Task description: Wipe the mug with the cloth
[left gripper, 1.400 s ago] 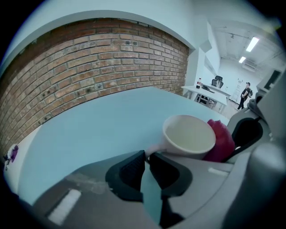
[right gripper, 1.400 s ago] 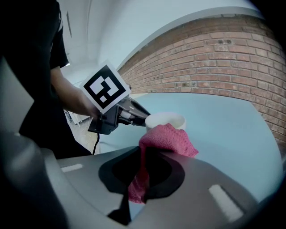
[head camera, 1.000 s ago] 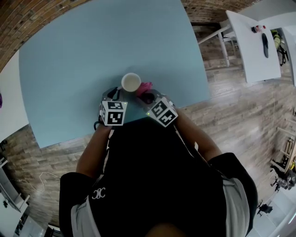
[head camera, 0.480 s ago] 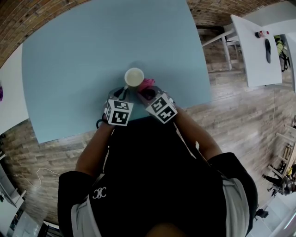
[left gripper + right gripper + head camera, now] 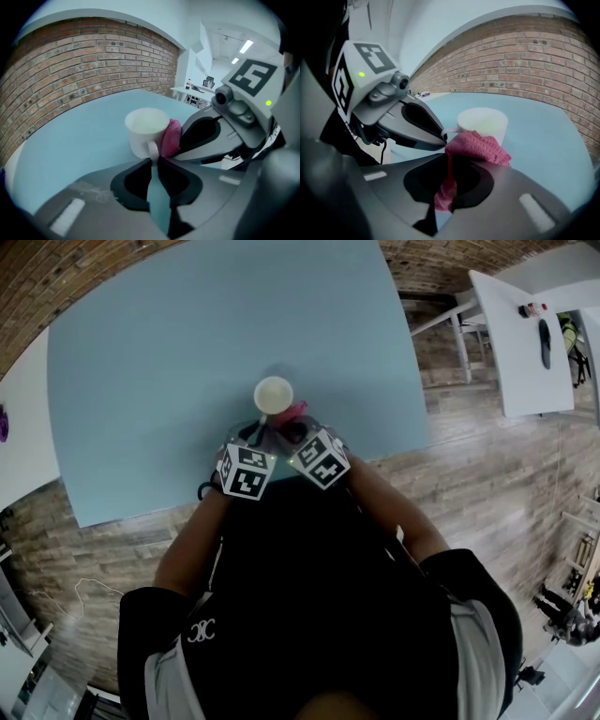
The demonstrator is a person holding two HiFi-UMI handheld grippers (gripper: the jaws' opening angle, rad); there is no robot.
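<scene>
A white mug [image 5: 274,395] stands on the light blue table [image 5: 141,381], near its front edge. My left gripper [image 5: 153,161] is shut on the mug's handle [image 5: 153,150], which sits pinched between the jaw tips. My right gripper [image 5: 449,161] is shut on a pink cloth [image 5: 476,145]. The cloth bunches up over the jaws and lies against the side of the mug [image 5: 483,123] next to the handle. In the head view the two marker cubes sit close together just in front of the mug, and the cloth [image 5: 296,412] shows to its right.
The table's front edge [image 5: 281,479] runs right under the grippers. A brick wall [image 5: 70,70] stands behind the table. A white table [image 5: 520,343] with small items stands at the far right, across wooden flooring [image 5: 487,465].
The two grippers have drawn closer together in front of the mug. The cloth now sits tighter against the mug's side.
</scene>
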